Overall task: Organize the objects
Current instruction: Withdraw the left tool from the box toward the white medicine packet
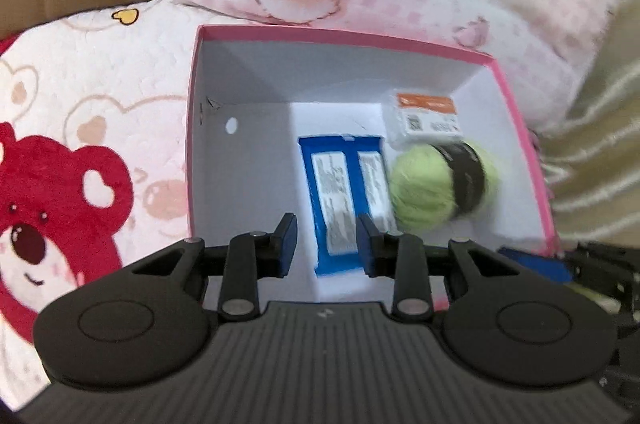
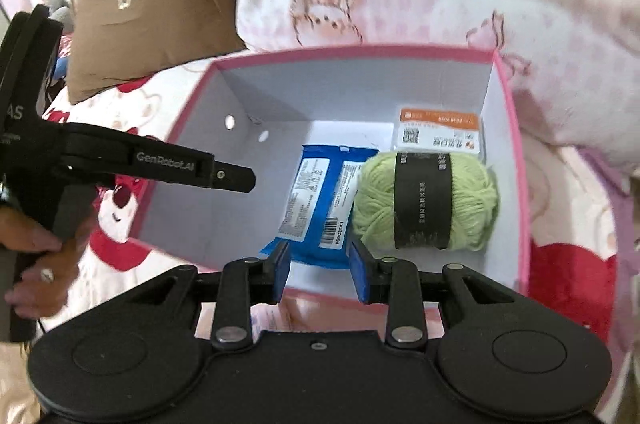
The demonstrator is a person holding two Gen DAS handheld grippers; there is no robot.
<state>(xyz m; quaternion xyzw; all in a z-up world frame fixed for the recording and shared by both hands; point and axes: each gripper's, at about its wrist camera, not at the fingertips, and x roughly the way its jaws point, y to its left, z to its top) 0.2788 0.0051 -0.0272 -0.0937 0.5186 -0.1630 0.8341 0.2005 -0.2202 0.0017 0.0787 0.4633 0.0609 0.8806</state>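
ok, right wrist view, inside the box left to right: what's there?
Left gripper over the left wall → blue packet → green yarn. The white carton sits behind the yarn, so its place in the order is unclear.

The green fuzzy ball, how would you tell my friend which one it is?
Find the pink box with white insides on the teddy-bear blanket. Three things lie at its bottom; look at the right side, beside the flat blue packet and in front of the small white box. The yarn ball is round, light green and wears a black paper band.
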